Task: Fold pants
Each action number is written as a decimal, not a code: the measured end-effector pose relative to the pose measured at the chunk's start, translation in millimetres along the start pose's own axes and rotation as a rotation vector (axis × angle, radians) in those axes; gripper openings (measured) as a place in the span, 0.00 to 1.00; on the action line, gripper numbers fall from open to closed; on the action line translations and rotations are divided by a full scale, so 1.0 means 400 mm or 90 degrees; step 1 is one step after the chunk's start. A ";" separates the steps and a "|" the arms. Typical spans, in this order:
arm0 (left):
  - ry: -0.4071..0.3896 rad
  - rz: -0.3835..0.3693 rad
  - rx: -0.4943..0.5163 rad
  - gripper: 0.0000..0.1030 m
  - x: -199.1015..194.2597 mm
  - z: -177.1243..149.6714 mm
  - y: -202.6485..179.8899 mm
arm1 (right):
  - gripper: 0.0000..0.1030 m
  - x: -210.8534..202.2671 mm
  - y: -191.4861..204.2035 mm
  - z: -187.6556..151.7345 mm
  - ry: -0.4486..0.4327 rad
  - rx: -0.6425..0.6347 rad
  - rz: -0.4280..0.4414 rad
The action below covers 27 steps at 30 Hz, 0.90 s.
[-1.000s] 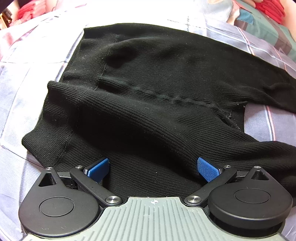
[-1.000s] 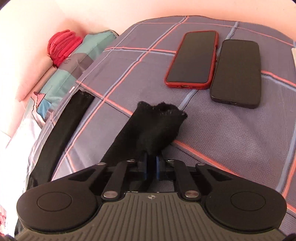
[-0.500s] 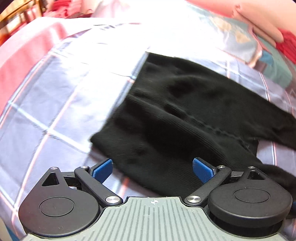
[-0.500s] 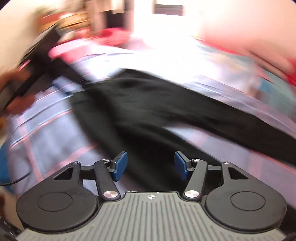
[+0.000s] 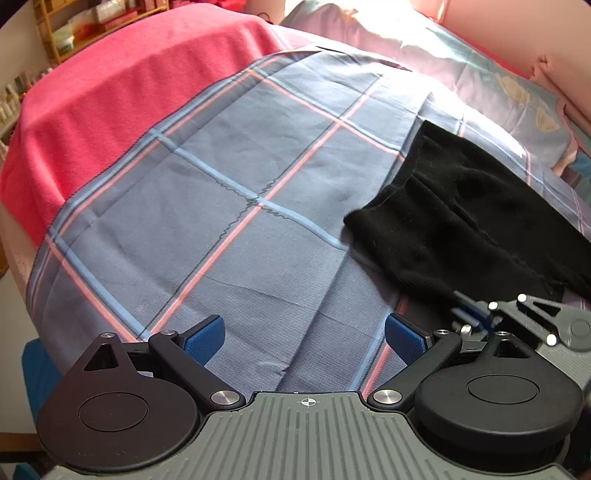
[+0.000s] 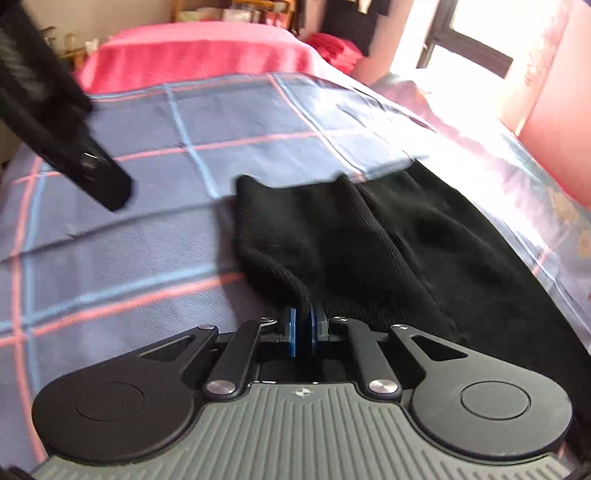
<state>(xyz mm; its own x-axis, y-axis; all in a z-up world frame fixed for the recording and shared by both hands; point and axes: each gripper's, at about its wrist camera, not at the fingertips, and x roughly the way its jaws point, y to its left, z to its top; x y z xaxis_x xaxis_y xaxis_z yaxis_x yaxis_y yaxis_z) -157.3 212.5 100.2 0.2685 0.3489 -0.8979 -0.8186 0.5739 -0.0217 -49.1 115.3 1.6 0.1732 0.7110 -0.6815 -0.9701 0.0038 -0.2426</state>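
A bed fills both views, spread with a blue-grey sheet [image 5: 229,206] crossed by pink and pale-blue check lines. At its far edge a bright pink fleece blanket [image 5: 122,85] drapes over the end of the bed. Beyond that, in the far left corner of the room, stands a wooden shelf unit [image 5: 92,22] crowded with small items. Strong daylight pours through a dark-framed window [image 6: 469,40] and washes out the pale patterned bedding [image 5: 517,88] along the right edge. A pink wall [image 6: 554,122] stands beside the window.
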 end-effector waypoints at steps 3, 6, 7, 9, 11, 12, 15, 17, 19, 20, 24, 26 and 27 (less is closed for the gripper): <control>0.001 0.007 -0.008 1.00 0.000 0.005 0.006 | 0.07 0.004 0.073 -0.009 0.000 -0.052 0.023; 0.008 0.005 -0.010 1.00 0.006 0.020 -0.012 | 0.19 -0.010 0.021 -0.012 0.011 -0.004 0.024; 0.008 -0.003 -0.004 1.00 0.009 0.025 -0.023 | 0.22 -0.031 -0.005 -0.019 0.006 0.021 0.034; 0.010 -0.019 0.007 1.00 0.038 0.039 -0.066 | 0.34 -0.073 -0.053 -0.031 0.000 0.050 0.031; 0.008 -0.035 0.029 1.00 0.052 0.055 -0.114 | 0.57 -0.137 -0.083 -0.073 0.009 0.064 -0.004; 0.007 -0.047 0.041 1.00 0.061 0.062 -0.138 | 0.64 -0.148 -0.096 -0.094 0.024 0.062 -0.017; 0.015 -0.075 0.075 1.00 0.110 0.084 -0.215 | 0.61 -0.162 -0.132 -0.172 0.080 0.079 -0.049; 0.027 -0.078 0.096 1.00 0.147 0.089 -0.266 | 0.57 -0.195 -0.171 -0.221 0.094 0.152 -0.056; 0.044 -0.088 0.118 1.00 0.186 0.085 -0.305 | 0.57 -0.240 -0.219 -0.262 0.095 0.249 -0.074; 0.050 -0.083 0.134 1.00 0.205 0.079 -0.321 | 0.57 -0.285 -0.231 -0.297 0.098 0.294 -0.092; 0.058 -0.038 0.199 1.00 0.261 0.033 -0.354 | 0.58 -0.343 -0.303 -0.410 0.185 0.428 -0.151; 0.046 -0.023 0.238 1.00 0.266 0.010 -0.370 | 0.58 -0.382 -0.324 -0.437 0.215 0.505 -0.073; 0.041 -0.016 0.250 1.00 0.265 0.004 -0.374 | 0.58 -0.396 -0.310 -0.431 0.246 0.484 -0.049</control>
<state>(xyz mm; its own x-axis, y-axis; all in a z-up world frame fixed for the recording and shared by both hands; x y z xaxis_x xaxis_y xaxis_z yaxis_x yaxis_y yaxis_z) -5.4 164.9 8.9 0.2438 0.2906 -0.9253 -0.5525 0.8257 0.1138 73.2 -118.9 20.7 0.1552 0.4001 -0.9032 -0.7794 0.6114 0.1369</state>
